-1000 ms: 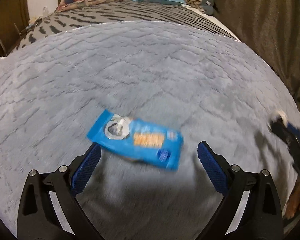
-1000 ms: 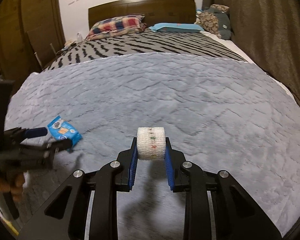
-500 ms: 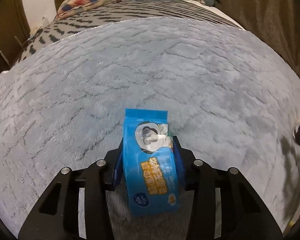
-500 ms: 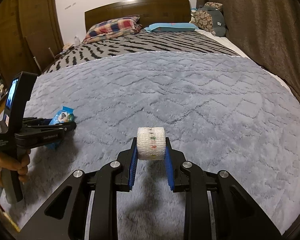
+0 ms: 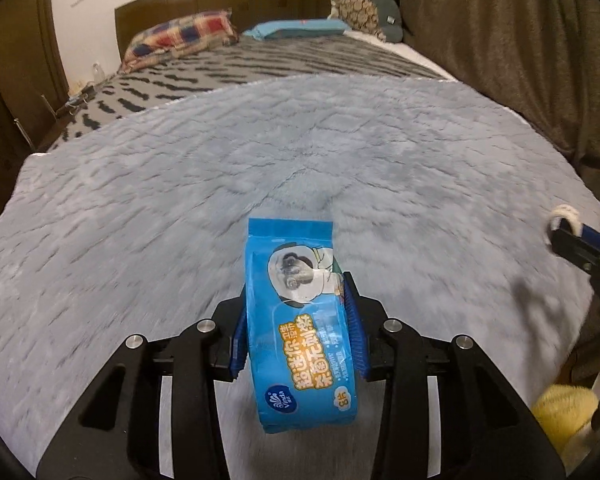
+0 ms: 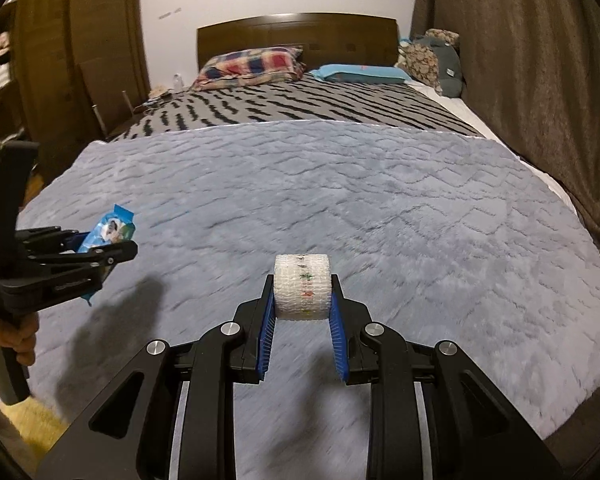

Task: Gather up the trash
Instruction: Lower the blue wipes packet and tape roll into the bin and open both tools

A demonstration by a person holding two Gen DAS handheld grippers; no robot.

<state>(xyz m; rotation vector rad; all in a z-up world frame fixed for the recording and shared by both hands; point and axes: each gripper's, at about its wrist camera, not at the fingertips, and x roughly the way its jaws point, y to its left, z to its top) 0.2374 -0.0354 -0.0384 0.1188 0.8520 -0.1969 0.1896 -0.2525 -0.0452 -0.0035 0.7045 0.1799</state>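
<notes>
A blue wet-wipes pack (image 5: pixel 304 344) stands upright between the blue pads of my left gripper (image 5: pixel 296 300), which is shut on its sides and holds it lifted above the grey fleece blanket (image 5: pixel 340 152). My right gripper (image 6: pixel 303 292) is shut on a white gauze roll (image 6: pixel 303 280) with small coloured marks, also held over the blanket. In the right wrist view the left gripper (image 6: pixel 112 248) with the wipes pack (image 6: pixel 108 232) shows at the left edge, and a hand (image 6: pixel 20 336) holds its handle. In the left wrist view the right gripper (image 5: pixel 572 240) and its roll (image 5: pixel 564 216) show at the right edge.
The blanket covers the near half of a bed; a striped cover (image 6: pixel 300 108), a plaid pillow (image 6: pixel 252 64) and a blue pillow (image 6: pixel 360 74) lie beyond. Brown curtains (image 6: pixel 520 80) hang along the right side. Wooden furniture (image 6: pixel 80 60) stands left. A yellow object (image 5: pixel 560 408) sits at lower right.
The left gripper closed on the wipes pack, which lay flat on the blanket, and lifted it upright. Both grippers pulled back toward the foot of the bed; the right kept its roll.
</notes>
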